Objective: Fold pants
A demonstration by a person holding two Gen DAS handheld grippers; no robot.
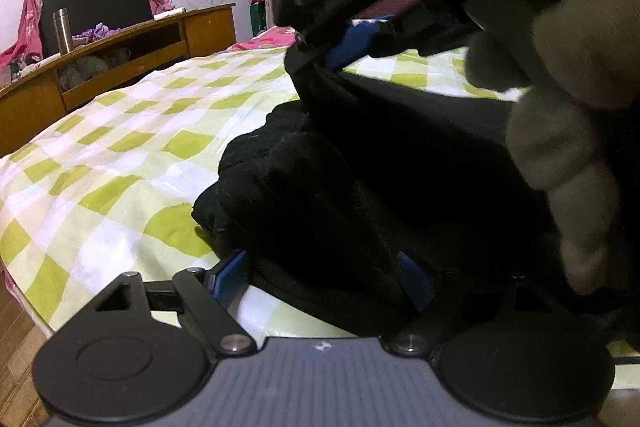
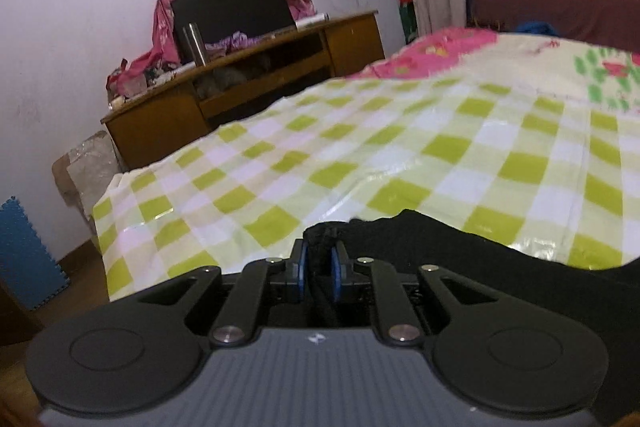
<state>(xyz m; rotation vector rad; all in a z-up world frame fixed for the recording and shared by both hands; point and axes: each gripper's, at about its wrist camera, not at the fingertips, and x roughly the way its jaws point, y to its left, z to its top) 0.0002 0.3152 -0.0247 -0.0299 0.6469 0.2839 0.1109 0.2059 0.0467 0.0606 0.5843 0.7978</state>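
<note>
At the bottom of the left wrist view, the left gripper stands wide open, its blue pads on either side of a bunched heap of black pants; whether the pads press the cloth I cannot tell. The fabric is soft, matte and so dark that its folds barely show. At the right edge a pale gloved hand is blurred and cut off, and the right gripper reaches in from above, pinching an edge of the cloth.

In the right wrist view the right gripper is nearly closed, blue pads clamping a thin ridge of the pants, which run off to the lower right; their long axis cannot be made out.

Beneath lies a glossy, wrinkled green-and-white checked sheet. Beyond, upper left, a wooden desk carries a steel flask.
</note>
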